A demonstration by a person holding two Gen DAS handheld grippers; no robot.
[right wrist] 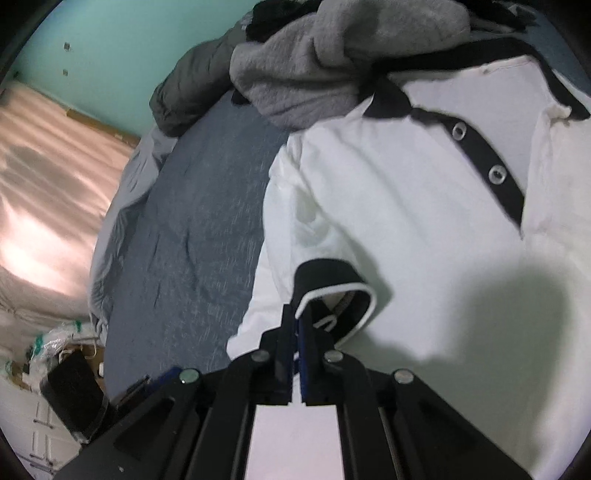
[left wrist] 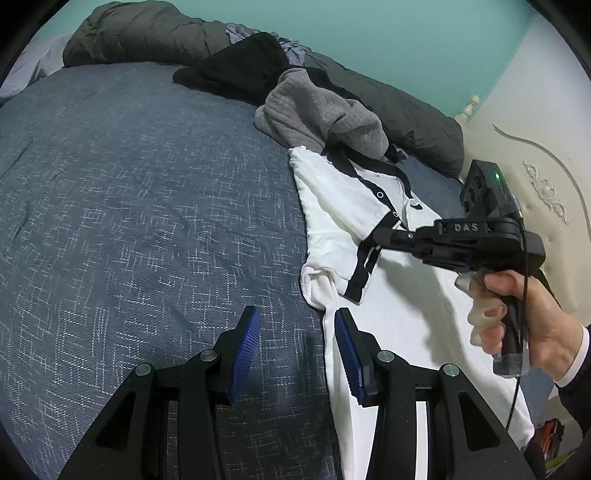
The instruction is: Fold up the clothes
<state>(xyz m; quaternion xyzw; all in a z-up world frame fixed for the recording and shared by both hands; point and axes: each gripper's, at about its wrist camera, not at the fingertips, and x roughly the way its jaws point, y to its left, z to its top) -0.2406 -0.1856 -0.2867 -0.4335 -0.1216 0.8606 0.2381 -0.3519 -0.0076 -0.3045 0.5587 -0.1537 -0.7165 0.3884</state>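
The right hand-held gripper [right wrist: 297, 314] has its two blue-padded fingers pinched together on the black cuff [right wrist: 332, 284] of a sleeve, a cuff edged with a thin white line; seen from the left wrist camera, this same right hand-held gripper [left wrist: 380, 236] reaches in from the right with its tips on the black trim, and a person's hand [left wrist: 517, 314] grips its handle, a dark sleeve with a white cuff showing at the wrist. The left hand-held gripper [left wrist: 297, 354] stands wide apart and holds nothing; its left pad is over the bedspread and its right pad over the edge of the garment, and whether either touches the cloth cannot be told. The garment is a white polo shirt [left wrist: 388, 295] with a black collar and a black placket carrying snap buttons [right wrist: 496, 174]; it lies spread on the right part of the bed, its sleeve folded in over the chest. The bed is covered by a blue-grey bedspread [left wrist: 147, 221] with a pale crosshatch pattern. Just beyond the shirt's collar a crumpled grey knit garment [left wrist: 317, 110] rests partly on it, with a black garment [left wrist: 240, 70] behind that and a dark olive quilt [left wrist: 147, 33] bunched along the far edge. A cream headboard [left wrist: 535, 147] with carved ornament rises at the right, and a teal wall [left wrist: 406, 37] stands behind.
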